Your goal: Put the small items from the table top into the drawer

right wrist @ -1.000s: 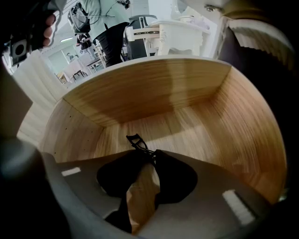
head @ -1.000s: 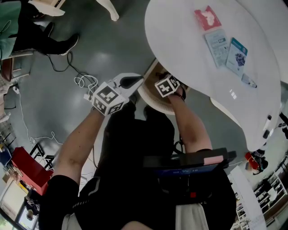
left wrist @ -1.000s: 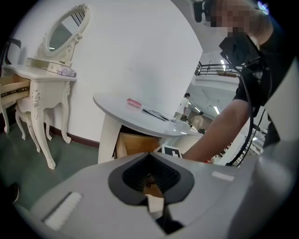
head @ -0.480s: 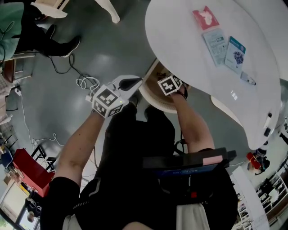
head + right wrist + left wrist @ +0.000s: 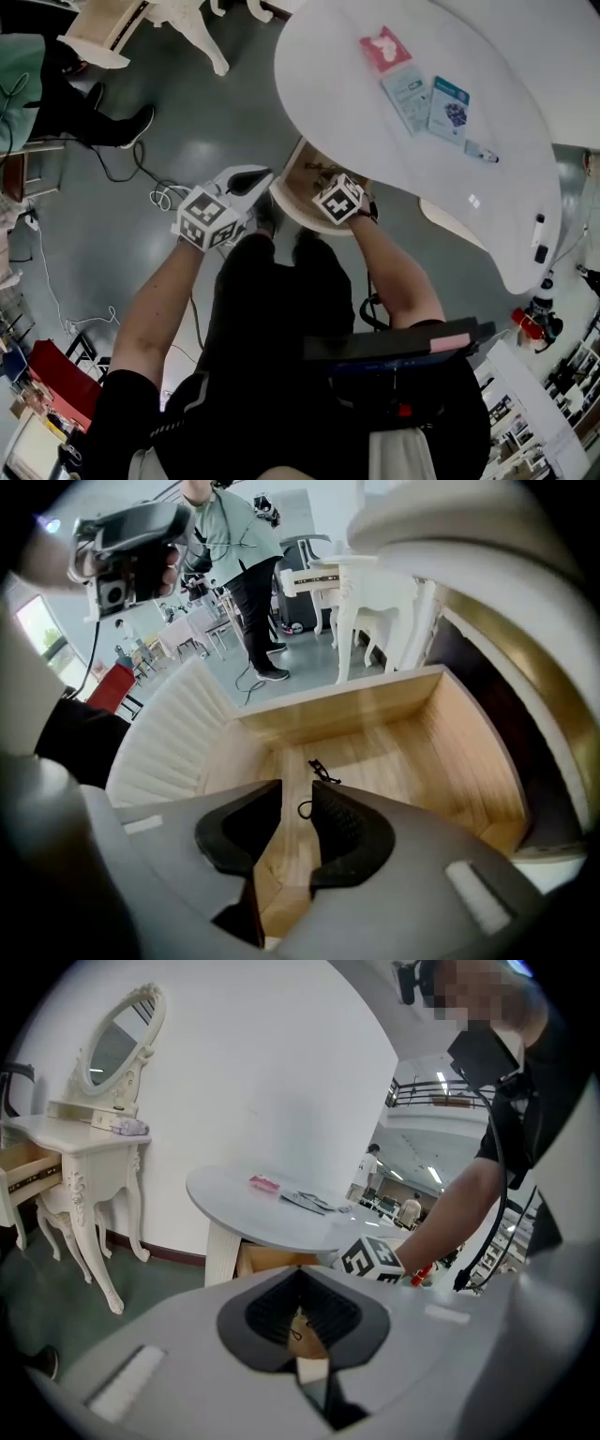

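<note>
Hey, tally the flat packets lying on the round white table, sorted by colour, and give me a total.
Red packet: 1
Pale grey-blue packet: 1
Teal packet: 1
Total: 3

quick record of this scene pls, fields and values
left gripper: shut, empty
right gripper: over drawer, jaws closing, nothing gripped
drawer: open, black item on its floor
table: red packet, pale packet, teal packet on top
</note>
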A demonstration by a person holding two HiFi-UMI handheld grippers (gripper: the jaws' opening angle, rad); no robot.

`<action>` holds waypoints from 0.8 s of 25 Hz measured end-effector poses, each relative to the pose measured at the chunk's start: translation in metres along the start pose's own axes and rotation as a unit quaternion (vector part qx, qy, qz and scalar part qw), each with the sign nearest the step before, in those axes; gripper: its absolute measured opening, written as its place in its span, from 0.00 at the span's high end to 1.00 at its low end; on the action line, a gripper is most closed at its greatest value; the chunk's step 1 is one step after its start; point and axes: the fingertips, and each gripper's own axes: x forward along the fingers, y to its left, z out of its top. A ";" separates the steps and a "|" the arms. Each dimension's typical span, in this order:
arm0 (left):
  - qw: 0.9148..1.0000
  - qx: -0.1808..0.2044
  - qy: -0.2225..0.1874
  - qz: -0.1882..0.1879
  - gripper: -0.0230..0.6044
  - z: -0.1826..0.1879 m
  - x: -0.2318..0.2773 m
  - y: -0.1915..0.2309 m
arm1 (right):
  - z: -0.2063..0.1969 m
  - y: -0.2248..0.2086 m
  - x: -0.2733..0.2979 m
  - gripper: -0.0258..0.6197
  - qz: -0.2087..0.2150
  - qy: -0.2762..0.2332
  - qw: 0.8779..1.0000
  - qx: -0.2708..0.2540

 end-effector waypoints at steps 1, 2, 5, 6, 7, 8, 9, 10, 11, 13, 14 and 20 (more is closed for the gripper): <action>1.000 0.002 -0.001 -0.001 0.96 0.004 -0.001 -0.001 | 0.003 0.003 -0.007 0.82 -0.002 -0.007 1.000 -0.006; 1.000 0.004 -0.003 -0.003 0.96 0.007 -0.001 -0.003 | 0.006 0.005 -0.015 0.89 -0.006 -0.013 1.000 -0.010; 1.000 0.007 -0.006 -0.011 0.96 0.016 -0.002 -0.012 | 0.012 0.013 -0.041 0.93 -0.015 -0.033 0.999 -0.013; 1.000 0.008 -0.007 -0.015 0.96 0.020 -0.003 -0.016 | 0.016 0.015 -0.052 0.93 -0.017 -0.044 0.999 -0.013; 1.000 0.010 -0.009 -0.019 0.96 0.024 -0.004 -0.020 | 0.021 0.017 -0.063 0.93 -0.021 -0.058 0.998 -0.013; 1.000 0.013 -0.012 -0.022 0.96 0.028 -0.005 -0.023 | 0.027 0.019 -0.075 0.93 -0.025 -0.075 0.997 -0.011; 0.999 0.015 -0.016 -0.024 0.96 0.034 -0.005 -0.027 | 0.033 0.019 -0.088 0.94 -0.031 -0.092 0.995 -0.007; 0.999 0.018 -0.021 -0.024 0.96 0.040 -0.006 -0.031 | 0.039 0.020 -0.100 0.94 -0.037 -0.110 0.993 0.000; 0.999 0.022 -0.026 -0.024 0.96 0.047 -0.008 -0.034 | 0.044 0.022 -0.114 0.95 -0.044 -0.126 0.991 0.007; 0.999 0.030 -0.039 -0.023 0.96 0.061 -0.012 -0.042 | 0.054 0.024 -0.144 0.95 -0.058 -0.161 0.985 0.026; 0.998 0.034 -0.045 -0.022 0.96 0.068 -0.013 -0.046 | 0.060 0.025 -0.158 0.96 -0.063 -0.180 0.981 0.036; 0.995 0.031 -0.089 -0.020 0.96 0.115 -0.016 -0.060 | 0.079 0.027 -0.229 0.95 -0.101 -0.269 0.955 0.080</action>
